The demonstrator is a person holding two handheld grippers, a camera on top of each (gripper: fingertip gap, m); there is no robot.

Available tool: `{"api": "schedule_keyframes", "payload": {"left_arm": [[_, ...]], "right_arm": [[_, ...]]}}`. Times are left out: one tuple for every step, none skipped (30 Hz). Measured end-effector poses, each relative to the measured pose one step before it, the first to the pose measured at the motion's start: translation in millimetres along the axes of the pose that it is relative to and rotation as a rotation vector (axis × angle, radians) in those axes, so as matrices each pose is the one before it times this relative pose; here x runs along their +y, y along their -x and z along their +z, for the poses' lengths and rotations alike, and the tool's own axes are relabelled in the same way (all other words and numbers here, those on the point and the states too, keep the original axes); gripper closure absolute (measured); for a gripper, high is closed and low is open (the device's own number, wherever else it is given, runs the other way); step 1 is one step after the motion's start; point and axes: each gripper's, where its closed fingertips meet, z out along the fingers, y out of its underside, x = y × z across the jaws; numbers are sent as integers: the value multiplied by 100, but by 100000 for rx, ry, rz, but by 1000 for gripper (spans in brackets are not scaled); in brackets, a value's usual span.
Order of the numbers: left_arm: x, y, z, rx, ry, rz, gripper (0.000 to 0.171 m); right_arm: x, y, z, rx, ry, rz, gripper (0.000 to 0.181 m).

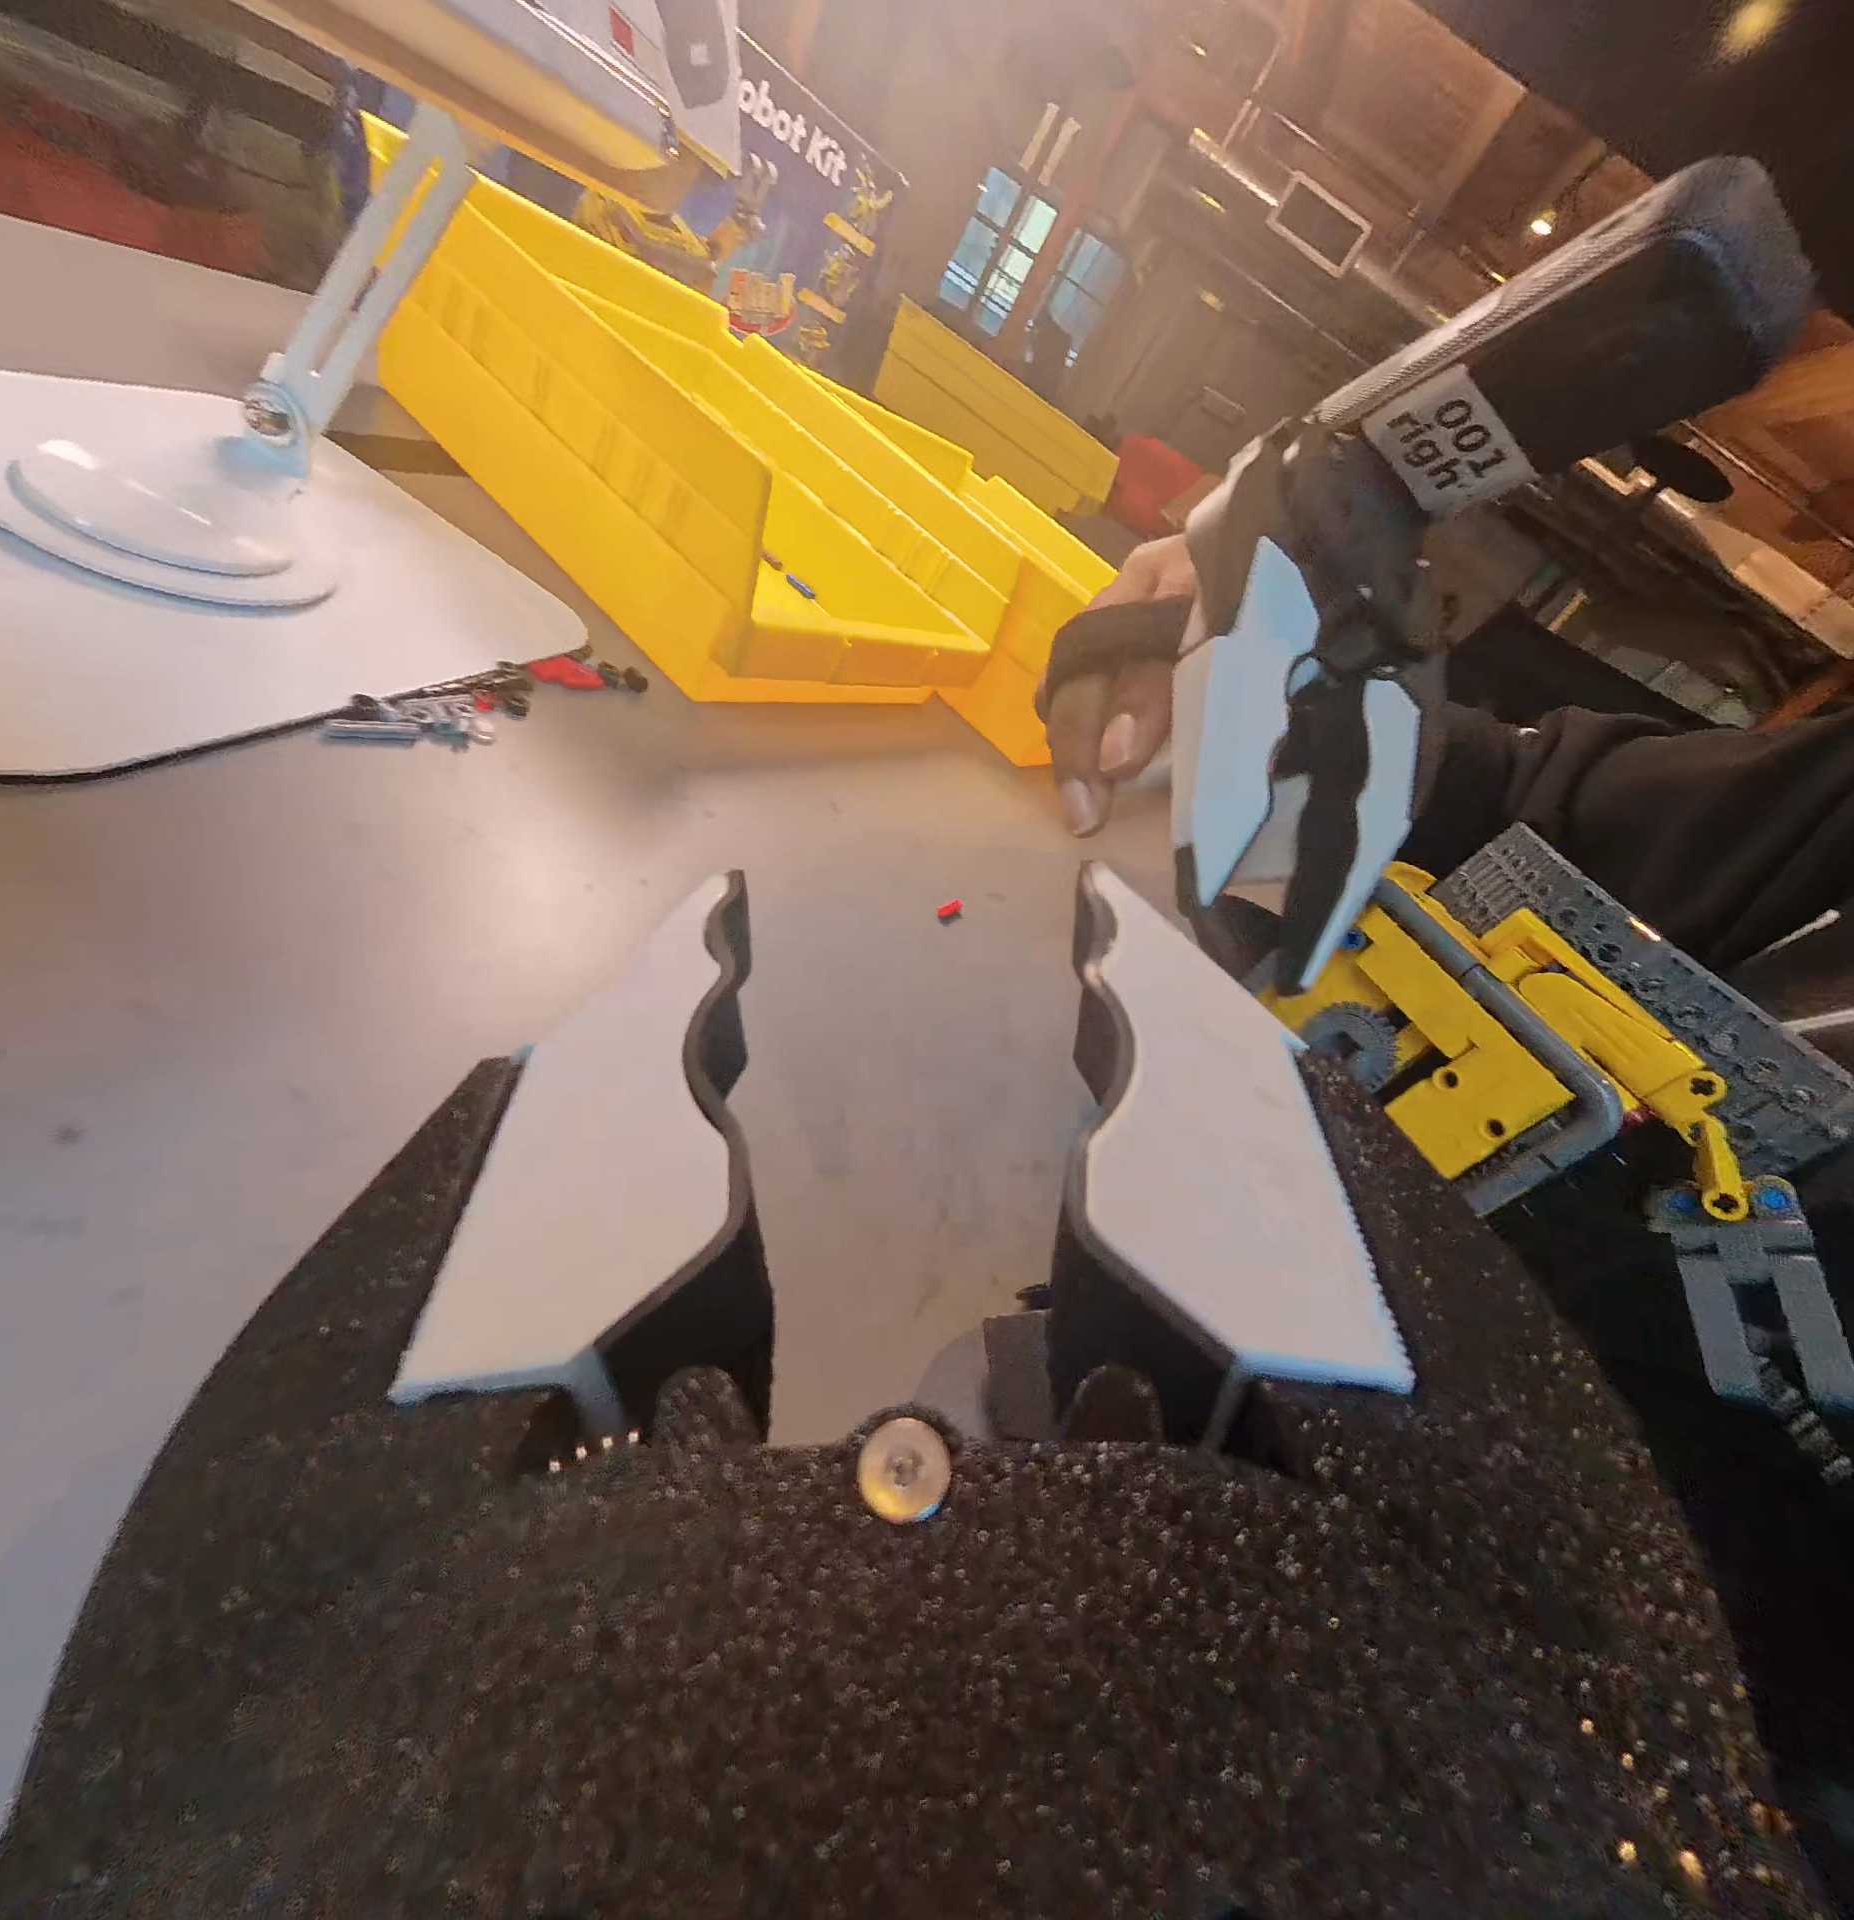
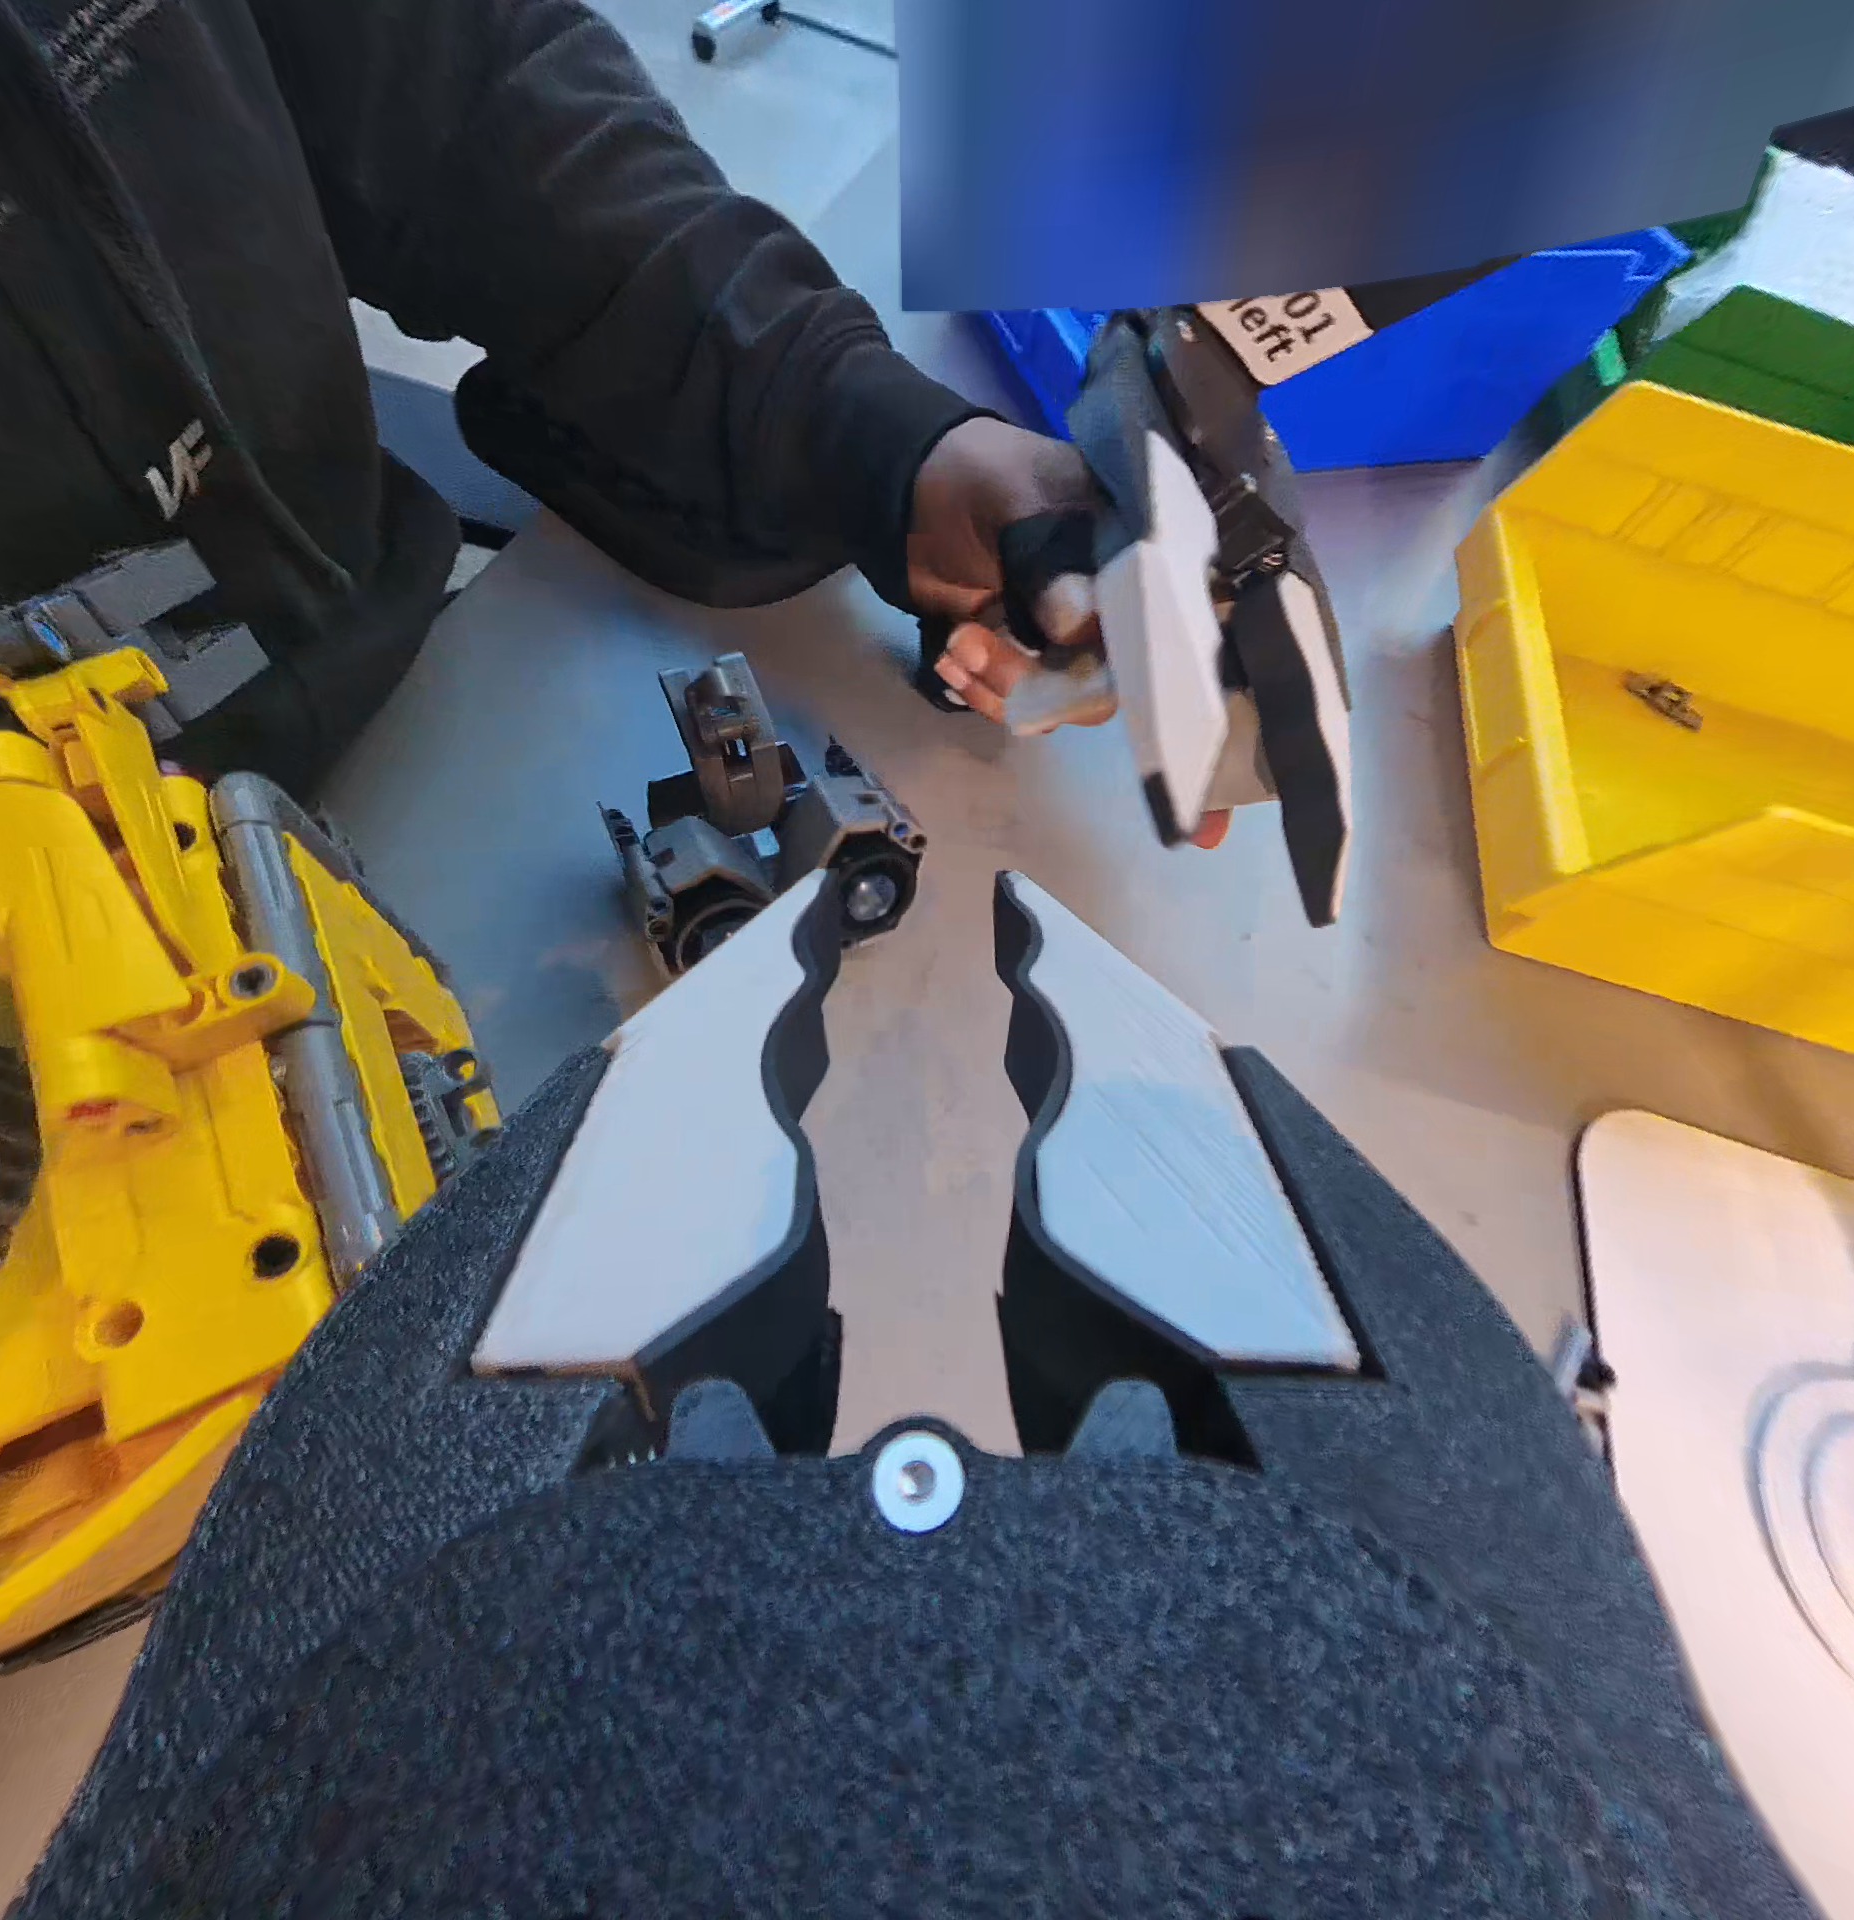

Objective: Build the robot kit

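Hovering over the grey bench (image 1: 279, 987), the left tongs (image 1: 907, 894) are spread wide and empty; one small red piece (image 1: 949, 909) lies just ahead. In the right wrist view, the right tongs (image 2: 912, 883) stand parted, empty, near one grey motor assembly (image 2: 767, 831), beside one yellow model (image 2: 175, 1091).

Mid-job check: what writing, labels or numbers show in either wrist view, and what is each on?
I won't repeat wording; here is where it stands.
On the body of the right gripper: grey tag, readable print.
On the body of the left gripper: white tag, readable print.
Behind the yellow bins: blue box, large readable print.
On the black jacket: pale emblem; smaller print too blurred.
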Motion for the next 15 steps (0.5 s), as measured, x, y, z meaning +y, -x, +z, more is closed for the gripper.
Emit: {"api": "schedule_keyframes", "payload": {"left_arm": [[-216,649,-387,-3522,-1224,1046,121],[-279,397,-385,-2281,-1313,2384,131],[-375,180,-381,-1450,-1580,3435,144],[-368,285,-349,-2619,-1319,3565,155],[-282,444,-283,-3876,-700,3244,163],[-178,391,-215,-3415,-362,2705,168],[-157,171,-151,-1842,-480,1852,169],[-154,34,-117,-788,-645,951,169],[-115,60,-99,-888,-619,515,169],[-17,68,-69,-614,-132,473,168],[98,84,-27,-315,550,173,168],[56,125,-34,-485,294,-15,167],[-22,113,-30,-241,-202,-244,166],[-41,67,-10,190,-291,-741,164],[-23,61,2,384,-239,-1217,161]], "right_arm": [[-223,262,490,-2659,1754,-1043,149],[-230,252,501,-2569,1876,-1259,146],[-199,243,505,-2595,2214,-1277,142],[-170,282,501,-2922,2533,-1279,138],[-185,282,488,-2938,2627,-1333,135],[-176,231,480,-2699,2760,-1514,132],[-127,182,463,-2363,3027,-1730,130],[-126,116,454,-1986,2901,-1858,128],[-159,108,445,-1897,2432,-1806,128],[-183,145,457,-2121,2042,-1659,128],[-164,212,480,-2505,1993,-1390,128],[-150,198,514,-2353,2040,-1219,129],[-215,150,532,-1981,1757,-1336,130],[-320,206,518,-2153,1214,-1442,131],[-368,256,499,-2291,1186,-1330,131]]}}
